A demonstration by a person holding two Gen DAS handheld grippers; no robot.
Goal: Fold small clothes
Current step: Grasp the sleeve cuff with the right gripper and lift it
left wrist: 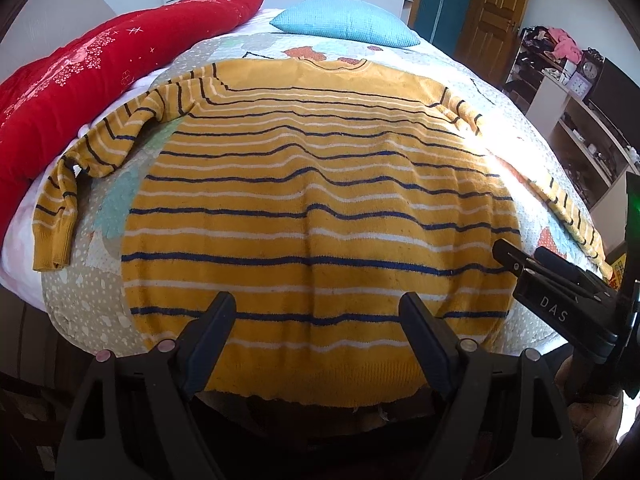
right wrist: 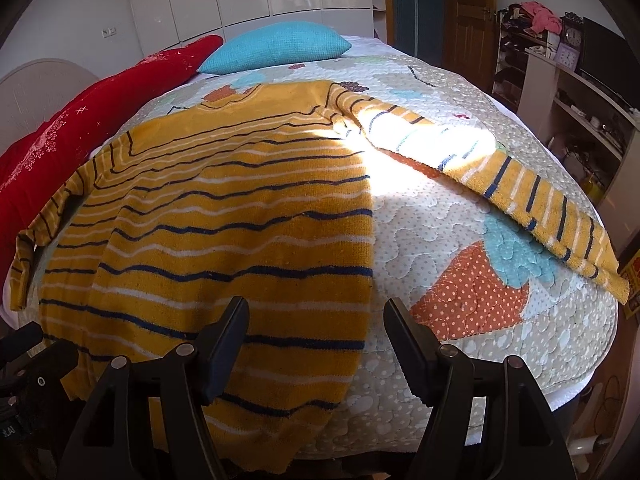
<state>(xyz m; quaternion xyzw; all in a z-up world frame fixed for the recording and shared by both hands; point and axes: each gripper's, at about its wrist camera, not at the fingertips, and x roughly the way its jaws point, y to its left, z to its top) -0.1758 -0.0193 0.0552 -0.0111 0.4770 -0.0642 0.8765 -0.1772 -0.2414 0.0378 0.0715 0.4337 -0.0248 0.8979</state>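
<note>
Both tools — left tool (left wrist: 316, 328) and right tool (right wrist: 316, 334) — gape wide over a soft, light sweater (left wrist: 320, 208) on the bed (right wrist: 460, 248) — best pinched at the near hem.

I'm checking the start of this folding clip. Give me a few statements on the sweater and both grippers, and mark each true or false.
1. The striped sweater lies spread flat on the quilt, both sleeves out to the sides. True.
2. The left gripper is shut on the hem. False: its jaws stand open over the hem, holding nothing.
3. The right gripper is open, near the sweater's right bottom corner. True.
4. A blue pillow lies beyond the collar. True.
5. The red blanket covers the sweater's body. False: it lies along the bed's left side, beside the sweater.
</note>
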